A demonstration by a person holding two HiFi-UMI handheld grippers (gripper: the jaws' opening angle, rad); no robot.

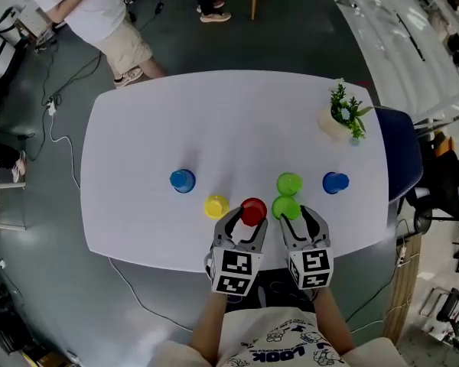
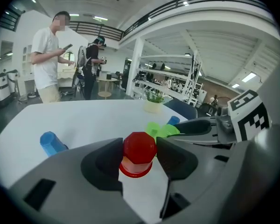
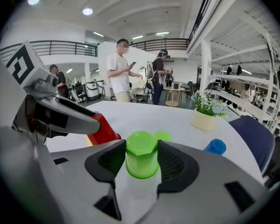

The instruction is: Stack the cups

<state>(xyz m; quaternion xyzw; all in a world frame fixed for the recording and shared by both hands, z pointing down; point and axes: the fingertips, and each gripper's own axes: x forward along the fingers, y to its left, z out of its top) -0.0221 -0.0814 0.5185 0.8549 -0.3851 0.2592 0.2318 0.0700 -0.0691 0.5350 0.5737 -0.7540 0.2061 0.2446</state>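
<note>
Both jaws were loaded. The left gripper (image 1: 247, 219) was clenched on the red cup (image 1: 253, 211), pads on 2 opposite sides of it. The right gripper (image 1: 294, 215) was grasping a green cup (image 1: 285, 207) the same way. Both cups were mouth-down, closed end up. In the right gripper view the red cup leaned, so its long axis was tilted, not plumb. We could not tell whether either cup was clear of the tabletop (image 1: 237, 121).

In the head view, the red cup sat at 9 o'clock of the held green cup, just beside it, near the tabletop's 6 o'clock edge. A 2nd green cup (image 1: 289, 183) stood at 12 o'clock of the held green one, near it and straight ahead of the right jaws. A yellow cup (image 1: 216, 206) stood at 9 o'clock of the red cup, nearer the left hand. 2 blue cups stood further out, 1 at the left (image 1: 182, 180) and 1 at the right (image 1: 335, 182).

Our read: the next drop likely turned on the 2nd green cup, with the right hand nearer. The held cup's mouth would need to line up over that closed top.
</note>
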